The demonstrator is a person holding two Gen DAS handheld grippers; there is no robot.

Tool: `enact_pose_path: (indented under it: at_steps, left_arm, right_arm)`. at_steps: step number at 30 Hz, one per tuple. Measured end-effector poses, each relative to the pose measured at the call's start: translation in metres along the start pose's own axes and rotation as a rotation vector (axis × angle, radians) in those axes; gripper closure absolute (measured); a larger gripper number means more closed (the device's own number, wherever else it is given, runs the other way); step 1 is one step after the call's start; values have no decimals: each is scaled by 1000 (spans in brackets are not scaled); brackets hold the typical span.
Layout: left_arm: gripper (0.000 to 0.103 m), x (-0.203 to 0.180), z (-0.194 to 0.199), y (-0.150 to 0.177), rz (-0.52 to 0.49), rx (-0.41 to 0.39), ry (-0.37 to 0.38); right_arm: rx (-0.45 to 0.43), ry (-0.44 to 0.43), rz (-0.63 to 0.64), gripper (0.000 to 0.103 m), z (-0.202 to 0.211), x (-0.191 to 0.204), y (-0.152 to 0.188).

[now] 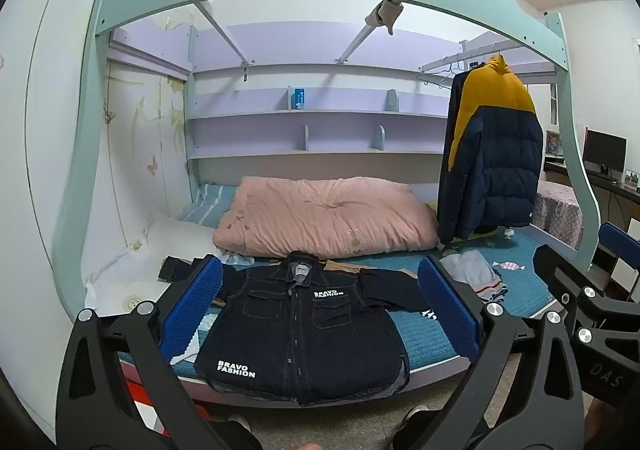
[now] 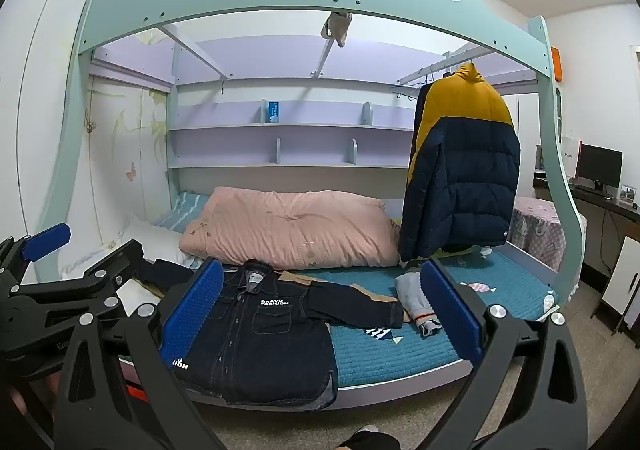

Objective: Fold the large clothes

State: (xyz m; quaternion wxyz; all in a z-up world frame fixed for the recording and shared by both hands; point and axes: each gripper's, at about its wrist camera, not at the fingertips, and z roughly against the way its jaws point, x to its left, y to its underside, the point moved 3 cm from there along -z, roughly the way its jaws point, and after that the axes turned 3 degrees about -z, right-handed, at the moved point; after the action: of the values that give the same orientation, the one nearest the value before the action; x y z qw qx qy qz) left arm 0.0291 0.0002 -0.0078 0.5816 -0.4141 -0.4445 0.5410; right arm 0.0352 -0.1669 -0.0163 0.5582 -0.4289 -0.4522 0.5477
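while both the left gripper [image 1: 318, 314] and right gripper [image 2: 322, 314] are hovering spread wide and empty, the dark jacket [image 1: 304, 330] is lying flat, its hem overhanging the bed edge [image 1: 432, 374].

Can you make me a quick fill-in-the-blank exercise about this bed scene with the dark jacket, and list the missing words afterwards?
1. The dark denim jacket lies spread on the ____ bed cover.
2. Behind it, against the shelves, rests a folded ____ quilt.
3. The puffer coat hanging at the bed's end has a ____ top.
4. The left gripper and right gripper both have their jaws ____, holding nothing.

Missing words: teal; pink; yellow; open
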Motion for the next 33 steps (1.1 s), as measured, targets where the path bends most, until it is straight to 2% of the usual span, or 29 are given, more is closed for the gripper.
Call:
enact_pose_path:
  at_steps: [33]
  left_arm:
    - [4,0,0,0,-3,-1,0]
  right_arm:
    - [7,1,-3,7,0,1,0]
